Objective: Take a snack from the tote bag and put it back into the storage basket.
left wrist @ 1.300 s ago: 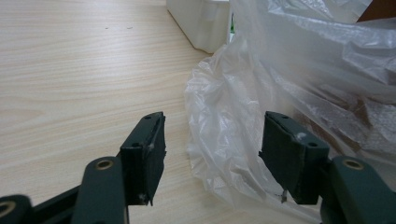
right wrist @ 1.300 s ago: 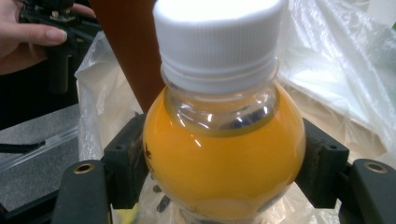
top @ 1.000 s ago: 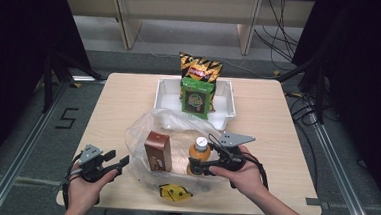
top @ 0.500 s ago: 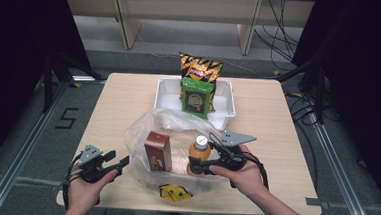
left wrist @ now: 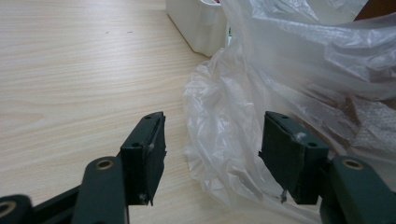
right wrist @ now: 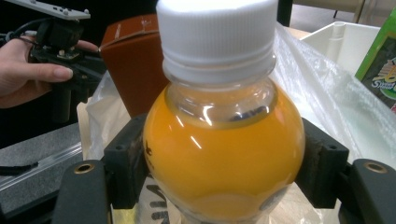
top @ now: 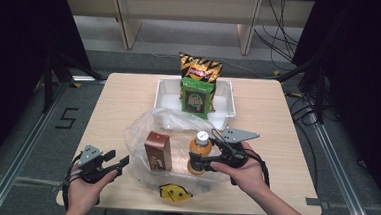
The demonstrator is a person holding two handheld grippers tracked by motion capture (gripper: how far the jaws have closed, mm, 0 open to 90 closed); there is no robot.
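Orange juice bottle (top: 200, 152) with white cap stands upright in the high view, near the front-middle of the wooden table (top: 124, 98), on the clear plastic bag (top: 150, 125) that is spread across the table's front half. Right gripper (top: 195, 164) grasps the bottle low on its body, coming in from the right side. Brown carton (top: 158, 150) stands upright on the bag just beside the bottle, to its left, apart from it. Small yellow packet (top: 176, 193) lies at the bag's front edge. White tray (top: 165, 92) sits behind the bag, with a green box (top: 197, 98) standing in it and a chip bag (top: 199, 68) propped at its far wall. Left gripper (top: 117, 163) is at the table's front-left corner, jaws parted, pointing at the bag's left edge, holding nothing. Left gripper view: jaws spread wide, wood grain under the left one, crumpled bag film (left wrist: 280, 84) bulging between and past the right one; can't tell if the right jaw touches the film. Tray corner (left wrist: 198, 23) up top. Right gripper view: both jaws pressed against the bottle (right wrist: 224, 140) on either side of its rounded shoulder, cap upright and on. Carton (right wrist: 133, 60) behind it at left, the other hand (right wrist: 32, 74) with its gripper farther off, green box (right wrist: 380, 60) at the right edge.
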